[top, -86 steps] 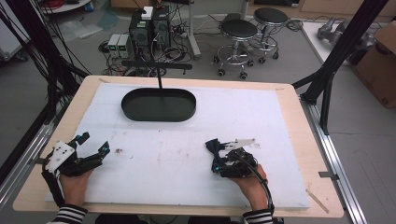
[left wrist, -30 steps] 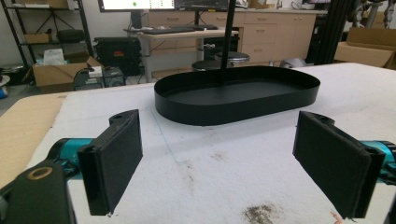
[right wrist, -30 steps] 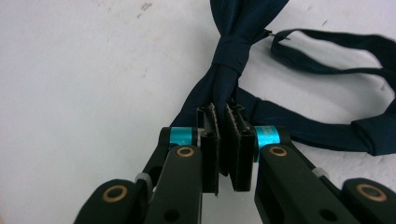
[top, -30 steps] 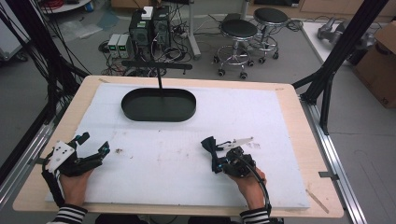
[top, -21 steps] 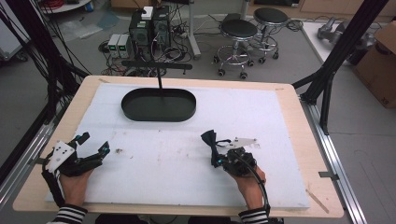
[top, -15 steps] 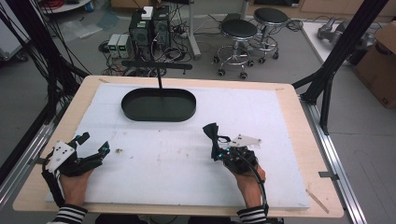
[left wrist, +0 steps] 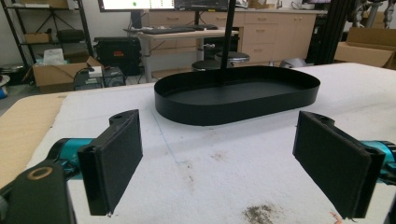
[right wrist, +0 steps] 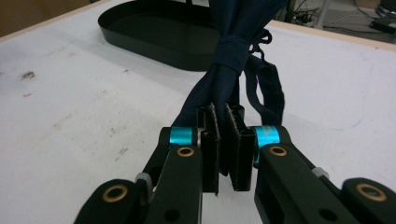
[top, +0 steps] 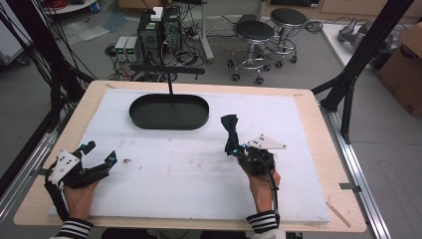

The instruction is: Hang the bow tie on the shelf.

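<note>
A dark navy bow tie (top: 230, 128) (right wrist: 236, 56) with a knotted middle and a strap stands up from my right gripper (top: 234, 148) (right wrist: 223, 149), whose jaws are shut on its lower end, right of the table's centre. A black oval tray (top: 169, 111) (left wrist: 236, 93) (right wrist: 154, 32) lies at the back of the white mat, left of and beyond the tie. Near the front left corner my left gripper (top: 99, 153) (left wrist: 222, 165) rests open, nothing between its pads, pointing towards the tray.
A black post (top: 169, 82) rises behind the tray. The white mat (top: 199, 169) has a few brown stains near its middle and covers most of the wooden table (top: 318, 124). Stools and computer cases stand on the floor beyond.
My right gripper has lifted and carried the bow tie a little away from me, towards the tray, and the tie now stands upright above the mat. The left gripper has stayed put.
</note>
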`<state>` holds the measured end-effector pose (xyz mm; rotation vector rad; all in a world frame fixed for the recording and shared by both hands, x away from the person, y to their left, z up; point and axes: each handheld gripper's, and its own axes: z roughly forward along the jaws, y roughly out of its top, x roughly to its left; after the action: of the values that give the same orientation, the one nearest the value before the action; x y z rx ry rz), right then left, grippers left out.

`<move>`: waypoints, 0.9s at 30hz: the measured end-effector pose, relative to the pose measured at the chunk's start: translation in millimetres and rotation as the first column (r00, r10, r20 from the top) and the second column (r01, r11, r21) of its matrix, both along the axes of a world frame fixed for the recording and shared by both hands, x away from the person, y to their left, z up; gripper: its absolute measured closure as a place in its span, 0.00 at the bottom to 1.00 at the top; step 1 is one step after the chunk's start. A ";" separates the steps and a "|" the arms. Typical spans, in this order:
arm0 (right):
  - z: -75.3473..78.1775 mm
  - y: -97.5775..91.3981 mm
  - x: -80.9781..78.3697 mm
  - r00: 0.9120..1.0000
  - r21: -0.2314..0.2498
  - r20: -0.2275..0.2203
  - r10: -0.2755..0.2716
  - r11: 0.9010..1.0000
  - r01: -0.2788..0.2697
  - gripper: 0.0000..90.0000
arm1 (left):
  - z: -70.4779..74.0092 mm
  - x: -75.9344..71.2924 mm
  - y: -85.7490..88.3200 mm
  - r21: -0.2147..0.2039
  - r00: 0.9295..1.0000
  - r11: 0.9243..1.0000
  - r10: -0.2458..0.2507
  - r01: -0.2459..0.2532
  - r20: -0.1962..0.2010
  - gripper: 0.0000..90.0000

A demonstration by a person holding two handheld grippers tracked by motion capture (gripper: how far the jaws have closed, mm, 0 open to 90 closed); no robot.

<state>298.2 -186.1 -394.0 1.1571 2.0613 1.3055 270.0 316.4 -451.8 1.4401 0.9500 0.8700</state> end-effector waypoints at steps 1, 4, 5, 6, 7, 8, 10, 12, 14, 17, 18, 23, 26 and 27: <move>0.8 0.2 1.2 1.000 -0.004 0.011 -0.002 1.000 0.002 0.95 | 0.0 0.1 0.2 0.001 1.000 1.000 0.001 -0.001 0.001 0.18; 4.8 2.0 4.7 1.000 0.014 0.021 -0.008 1.000 0.008 0.95 | 0.0 0.1 0.2 0.001 1.000 1.000 0.000 0.000 0.000 0.18; 6.6 3.0 6.1 1.000 0.019 0.026 -0.009 1.000 0.009 0.95 | 0.0 0.1 0.2 0.001 1.000 1.000 0.001 -0.001 0.000 0.18; 9.2 4.0 8.7 1.000 0.020 0.030 -0.007 1.000 0.007 0.95 | 0.0 0.2 0.3 0.000 1.000 1.000 0.000 0.000 0.000 0.18; 11.3 5.3 10.4 0.999 0.024 0.036 -0.009 1.000 0.008 0.95 | 0.0 0.1 0.3 0.000 1.000 1.000 0.001 -0.001 0.000 0.18; 13.1 6.5 11.6 0.999 0.024 0.037 -0.008 1.000 0.007 0.95 | 0.0 0.2 0.3 0.000 1.000 1.000 0.000 0.000 0.000 0.18; 18.5 10.3 16.0 0.999 0.016 0.046 -0.009 1.000 0.008 0.95 | 0.0 0.3 0.5 0.000 1.000 1.000 0.000 0.000 0.000 0.18; 23.3 13.6 20.2 0.998 0.014 0.060 -0.013 1.000 0.012 0.95 | 0.1 0.3 0.5 -0.003 1.000 1.000 0.001 -0.001 -0.001 0.18; 26.9 15.9 23.6 0.997 0.014 0.076 -0.018 1.000 0.017 0.95 | 0.1 0.3 0.5 -0.003 1.000 1.000 0.001 -0.001 -0.002 0.18; 32.8 21.1 28.6 0.996 0.028 0.084 -0.031 0.999 0.029 0.95 | 0.1 0.4 0.6 -0.004 1.000 1.000 0.002 -0.002 -0.003 0.18; 34.6 22.8 30.1 0.996 0.029 0.086 -0.033 0.999 0.031 0.95 | 0.1 0.5 0.5 -0.005 1.000 1.000 0.002 -0.003 -0.003 0.18; 40.9 30.3 38.7 0.994 0.031 0.102 -0.034 0.999 0.031 0.95 | 0.2 0.7 0.7 -0.006 1.000 1.000 0.001 -0.001 -0.006 0.18; 44.9 33.4 46.7 0.994 0.037 0.110 -0.031 0.999 0.027 0.95 | 0.1 0.7 0.5 -0.006 1.000 1.000 0.001 -0.001 -0.005 0.18; 46.7 34.5 50.6 0.994 0.034 0.108 -0.023 0.999 0.020 0.95 | 0.1 0.8 0.5 -0.006 1.000 1.000 0.002 -0.002 -0.004 0.18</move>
<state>348.8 -151.6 -347.3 1.0944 1.9515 1.3666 270.7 316.9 -451.7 1.4367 0.9559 0.8653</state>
